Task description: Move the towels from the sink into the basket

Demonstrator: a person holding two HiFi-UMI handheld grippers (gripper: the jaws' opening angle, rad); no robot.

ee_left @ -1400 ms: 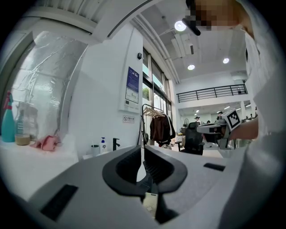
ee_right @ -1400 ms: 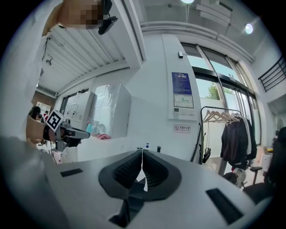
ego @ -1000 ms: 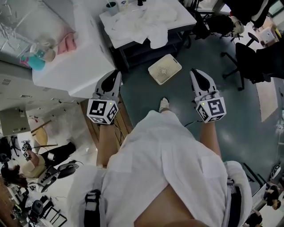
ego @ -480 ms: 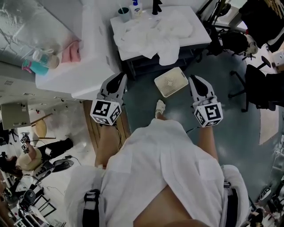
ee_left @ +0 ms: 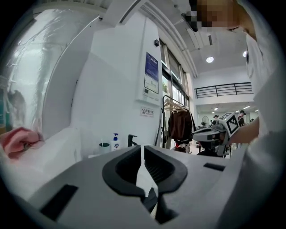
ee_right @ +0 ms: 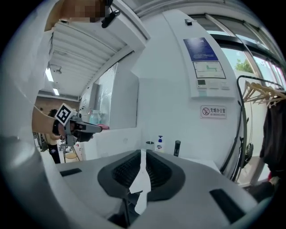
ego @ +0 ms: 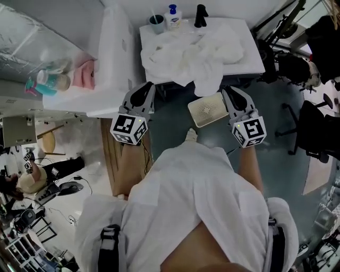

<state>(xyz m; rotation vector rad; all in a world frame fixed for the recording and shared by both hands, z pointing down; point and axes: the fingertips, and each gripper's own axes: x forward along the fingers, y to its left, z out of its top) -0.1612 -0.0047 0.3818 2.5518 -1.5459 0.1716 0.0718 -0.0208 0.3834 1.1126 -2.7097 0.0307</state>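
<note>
Far left, a teal-capped bottle and a pink cloth sit on a white ledge. The left gripper hovers by the ledge's front corner. Its fingers are pressed together with only a thin slit between them and nothing in it, and the cube behind them carries a black-and-white square marker. The wall poster has a blue header, and the small sign under it has a prohibition symbol; the text on both is too small to read. At centre, white towels are heaped on the sink, with one fold hanging over the front edge. Along the sink's back edge stand a cup, a blue-topped pump bottle with an unreadable label, and a black faucet. A white perforated basket sits on the floor just in front of the sink, below the hanging fold and between the two grippers. The right gripper is just beside the basket's right edge, with its fingers pressed together on nothing. Its view shows a blue-headed wall panel and a no-smoking-type sign with characters that cannot be read.
</note>
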